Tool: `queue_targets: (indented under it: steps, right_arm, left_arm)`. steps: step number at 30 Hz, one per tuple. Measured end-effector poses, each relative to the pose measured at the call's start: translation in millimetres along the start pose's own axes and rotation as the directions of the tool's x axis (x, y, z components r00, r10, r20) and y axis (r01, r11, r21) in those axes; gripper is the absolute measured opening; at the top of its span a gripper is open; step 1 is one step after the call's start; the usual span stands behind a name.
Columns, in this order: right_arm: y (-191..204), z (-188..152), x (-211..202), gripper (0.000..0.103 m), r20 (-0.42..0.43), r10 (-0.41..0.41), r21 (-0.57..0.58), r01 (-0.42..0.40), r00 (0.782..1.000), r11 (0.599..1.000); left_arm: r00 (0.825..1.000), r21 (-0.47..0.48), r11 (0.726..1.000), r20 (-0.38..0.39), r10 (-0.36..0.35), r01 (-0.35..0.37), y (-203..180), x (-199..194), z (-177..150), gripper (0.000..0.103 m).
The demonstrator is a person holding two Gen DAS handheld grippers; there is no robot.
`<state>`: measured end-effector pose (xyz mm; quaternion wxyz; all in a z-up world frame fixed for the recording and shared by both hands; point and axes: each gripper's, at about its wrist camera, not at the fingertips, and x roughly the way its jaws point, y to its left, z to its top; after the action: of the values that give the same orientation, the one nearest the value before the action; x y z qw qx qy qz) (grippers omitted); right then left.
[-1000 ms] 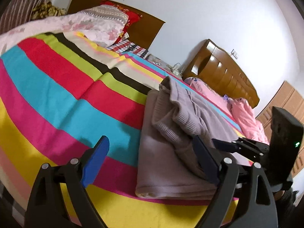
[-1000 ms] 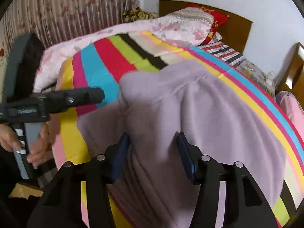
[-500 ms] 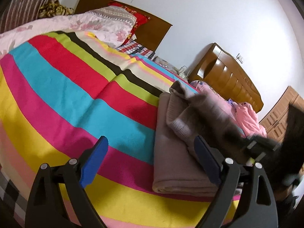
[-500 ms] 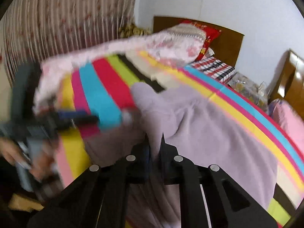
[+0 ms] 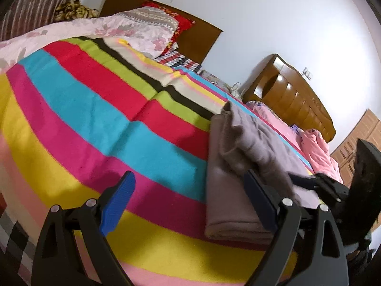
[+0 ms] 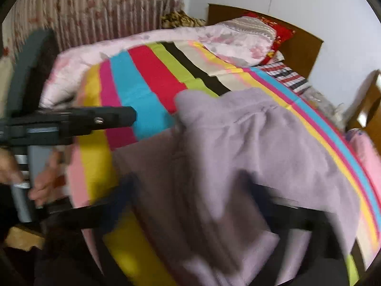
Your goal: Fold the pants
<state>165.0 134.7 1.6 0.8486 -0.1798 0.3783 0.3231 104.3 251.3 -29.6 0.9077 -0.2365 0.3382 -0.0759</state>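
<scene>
The left gripper [image 5: 188, 202] hangs wide open above the striped blanket [image 5: 95, 124], holding nothing; its right finger sits just beside the pants [image 5: 240, 157]. The right gripper [image 6: 190, 205] is blurred, its fingers spread apart over the pants [image 6: 250, 157], with cloth lying between them; whether it pinches any I cannot tell. The pants lie partly folded on the blanket, toward its near edge. Beyond the blanket lie floral bedding [image 5: 123, 27] and a wooden headboard [image 5: 197, 35].

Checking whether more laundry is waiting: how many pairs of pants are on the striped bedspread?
1: the mauve pants lie partly folded at the near right of the striped bedspread, by the left gripper. Another could be hidden beneath.
</scene>
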Motion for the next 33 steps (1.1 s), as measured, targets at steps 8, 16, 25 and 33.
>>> queue_targets:
  steps: [8,16,25,33]
  right_arm:
    - [3,-5,7,0.07,-0.042,-0.015,-0.048,0.013,0.999,0.999]
    - [-1,4,10,0.057,-0.053,-0.047,-0.042,0.045,0.997,0.998]
    - [30,-14,21,0.037,0.015,-0.244,-0.235,0.24,0.97,0.942]
    - [-13,0,-25,0.021,0.119,-0.135,-0.017,0.138,0.984,0.99]
  left_arm:
    - [1.0,0.009,1.0,0.011,-0.01,0.01,-4,-5,0,0.092]
    - [1.0,-0.002,1.0,0.016,-0.009,0.009,-1,-8,0,0.092]
    - [1.0,-0.003,1.0,0.003,-0.013,0.013,-2,-8,-1,0.092]
    - [0.939,-0.143,0.935,-0.075,-0.337,0.324,-20,-1,19,0.098]
